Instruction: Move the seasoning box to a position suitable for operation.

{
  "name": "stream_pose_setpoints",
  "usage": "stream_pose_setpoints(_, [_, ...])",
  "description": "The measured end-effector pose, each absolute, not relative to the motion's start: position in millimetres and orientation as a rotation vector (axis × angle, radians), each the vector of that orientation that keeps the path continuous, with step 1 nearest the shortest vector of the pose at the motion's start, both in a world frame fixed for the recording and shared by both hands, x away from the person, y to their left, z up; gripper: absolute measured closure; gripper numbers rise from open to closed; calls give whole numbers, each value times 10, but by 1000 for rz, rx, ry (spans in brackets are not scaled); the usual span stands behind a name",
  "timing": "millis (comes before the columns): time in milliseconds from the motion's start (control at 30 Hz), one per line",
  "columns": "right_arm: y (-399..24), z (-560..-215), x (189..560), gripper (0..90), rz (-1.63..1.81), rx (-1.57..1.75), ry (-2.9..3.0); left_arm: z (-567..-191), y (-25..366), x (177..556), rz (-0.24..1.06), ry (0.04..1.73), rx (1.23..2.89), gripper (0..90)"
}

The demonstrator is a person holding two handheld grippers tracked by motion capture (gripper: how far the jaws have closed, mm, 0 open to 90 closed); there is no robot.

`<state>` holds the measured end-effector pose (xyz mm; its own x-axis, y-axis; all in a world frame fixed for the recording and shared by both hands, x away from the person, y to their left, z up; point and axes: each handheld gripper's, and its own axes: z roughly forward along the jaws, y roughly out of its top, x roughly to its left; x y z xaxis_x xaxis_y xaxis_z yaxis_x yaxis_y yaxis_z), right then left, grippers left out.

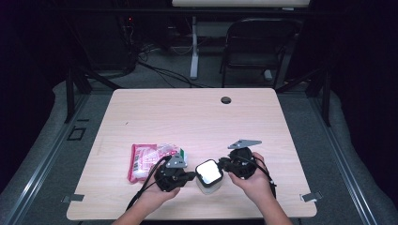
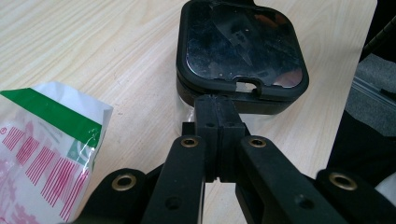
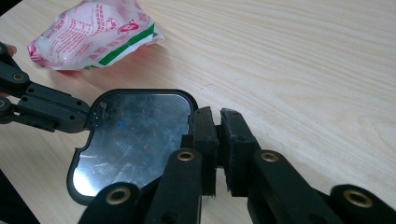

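Observation:
A small clear container with a black-rimmed mirror-like lid (image 1: 209, 172) (image 2: 238, 46) (image 3: 135, 135) stands near the table's front edge, between both grippers. My left gripper (image 1: 193, 176) (image 2: 218, 105) is shut, its tips against the lid's rim beside a small notch. It also reaches the lid from the left in the right gripper view, where the left gripper (image 3: 79, 116) touches that rim. My right gripper (image 1: 224, 164) (image 3: 217, 119) sits at the lid's opposite edge. Its jaws are nearly together with a thin slit, and I see nothing in it.
A pink, white and green snack packet (image 1: 150, 159) (image 2: 42, 140) (image 3: 88, 32) lies left of the container. The wooden table (image 1: 187, 112) has a cable hole (image 1: 226, 100) at the back. A folding chair (image 1: 256, 47) stands beyond it.

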<state>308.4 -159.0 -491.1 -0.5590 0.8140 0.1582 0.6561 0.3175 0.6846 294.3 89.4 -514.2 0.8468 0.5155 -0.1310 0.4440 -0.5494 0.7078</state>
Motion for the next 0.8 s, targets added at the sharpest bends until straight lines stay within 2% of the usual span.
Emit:
stream_pose_setpoints(467, [-1622, -4932, 3084, 853, 1112, 1369, 2351, -5031, 916, 2954, 126, 681, 2170, 900])
stream_pose_setpoints(600, [-1609, -4936, 3043, 788, 1088, 1326, 2321, -4979, 911, 2973, 125, 673, 2159, 900])
stream_pose_setpoints(800, [-1610, -4911, 2959, 745, 1105, 1309, 2320, -4928, 885, 3006, 125, 658, 2150, 900])
